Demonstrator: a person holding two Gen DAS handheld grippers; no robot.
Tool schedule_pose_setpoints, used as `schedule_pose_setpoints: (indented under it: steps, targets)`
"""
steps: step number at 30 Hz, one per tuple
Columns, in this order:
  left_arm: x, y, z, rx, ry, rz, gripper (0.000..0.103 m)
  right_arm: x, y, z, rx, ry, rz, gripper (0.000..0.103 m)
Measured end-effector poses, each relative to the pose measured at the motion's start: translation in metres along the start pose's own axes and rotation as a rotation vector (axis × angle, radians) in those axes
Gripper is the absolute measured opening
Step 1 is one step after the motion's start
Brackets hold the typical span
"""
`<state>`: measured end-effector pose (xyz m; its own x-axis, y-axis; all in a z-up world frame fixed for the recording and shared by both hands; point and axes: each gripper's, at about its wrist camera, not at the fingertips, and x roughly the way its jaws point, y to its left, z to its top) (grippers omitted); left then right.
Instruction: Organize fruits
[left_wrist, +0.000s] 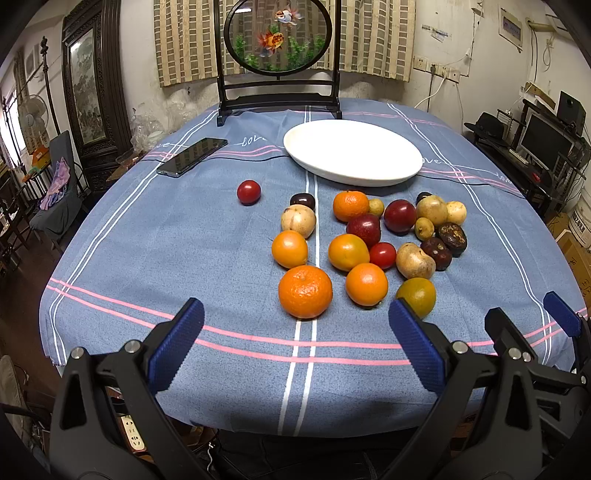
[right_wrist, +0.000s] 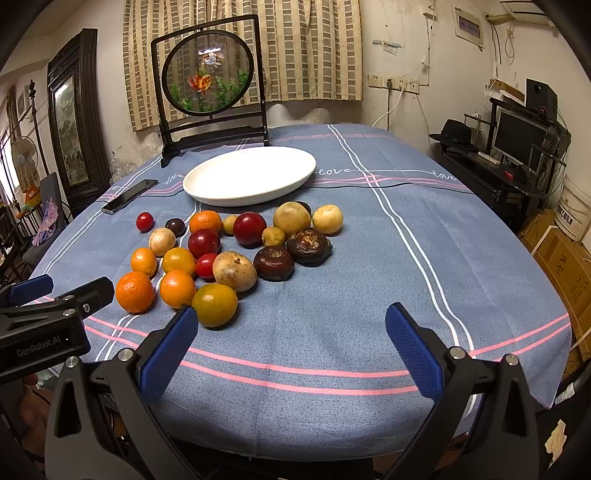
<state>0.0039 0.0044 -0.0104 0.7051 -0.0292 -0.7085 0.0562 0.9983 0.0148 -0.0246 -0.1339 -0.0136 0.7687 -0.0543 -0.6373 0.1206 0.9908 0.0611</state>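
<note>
On the blue striped tablecloth (left_wrist: 184, 258) a loose pile of fruit sat just in front of a white oval plate (left_wrist: 352, 151), which held nothing. Nearest the grippers lay a big orange mandarin (left_wrist: 305, 291), with a smooth orange (left_wrist: 366, 284) beside it and a greenish-yellow citrus (left_wrist: 416, 296) further right. Behind them came 2 more small oranges, a cherry tomato (left_wrist: 382, 255) tucked between the oranges and a pale tan fruit (left_wrist: 415, 260), 2 dark red plums (left_wrist: 364, 229), and 2 dark brown water chestnuts (right_wrist: 309, 246) touching each other at the right of the pile. A second mandarin (left_wrist: 351, 206) sat close to the plate's rim. 1 red tomato (left_wrist: 248, 192) lay apart from the rest, off to the left, between the pile and a black phone (left_wrist: 192, 157).

The left gripper (left_wrist: 295, 328) hung over the near edge of the cloth with its blue fingers spread wide and nothing between them; the big mandarin lay just beyond the gap. The right gripper (right_wrist: 291, 328) hovered the same way, jaws wide apart and holding nothing, the greenish citrus right by its left fingertip. At the far end of the table stood a round goldfish screen (left_wrist: 277, 37) in a black frame.
</note>
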Motion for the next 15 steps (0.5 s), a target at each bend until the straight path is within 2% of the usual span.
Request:
schedule_pose_setpoints:
  steps: [15]
  targets:
    - [0.0086, 0.0024, -0.0062, 0.011, 0.029, 0.003, 0.101, 0.0024, -0.0042, -0.0024, 0.009, 0.024, 0.016, 0.102]
